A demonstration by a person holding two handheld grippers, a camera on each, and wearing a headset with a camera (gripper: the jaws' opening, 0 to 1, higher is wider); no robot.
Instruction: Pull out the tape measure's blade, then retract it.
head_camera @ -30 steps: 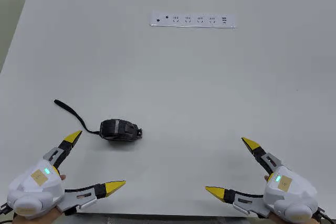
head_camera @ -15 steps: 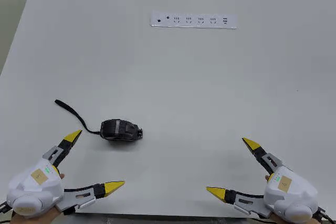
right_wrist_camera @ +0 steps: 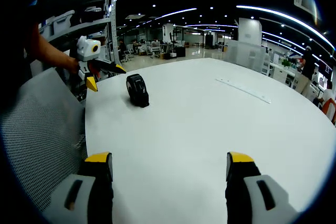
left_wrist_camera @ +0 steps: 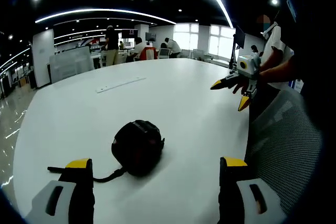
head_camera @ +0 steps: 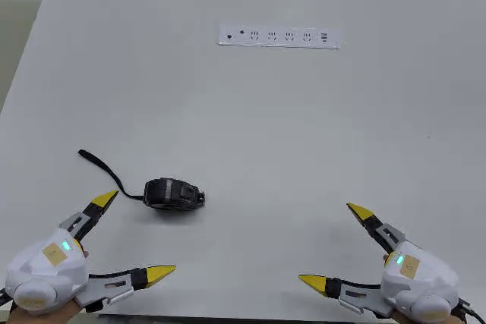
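Left tongs [head_camera: 135, 235] hang wide open and empty by the near-left corner of the table [head_camera: 266, 127]. Right tongs [head_camera: 334, 246] are just as wide and empty, near-right. The black tape measure [head_camera: 173, 193] lies just ahead of the left tongs, its wrist strap [head_camera: 102, 163] trailing toward the left edge.

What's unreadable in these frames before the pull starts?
- Tape measure blade hook and lock: too small in the head view; the case is dark and its detail is lost in the left gripper view.
- Strap: left gripper view, partly behind that gripper's jaw.
- Power strip markings: head view, too small.
- Right gripper body: head view, cut off by the bottom edge.
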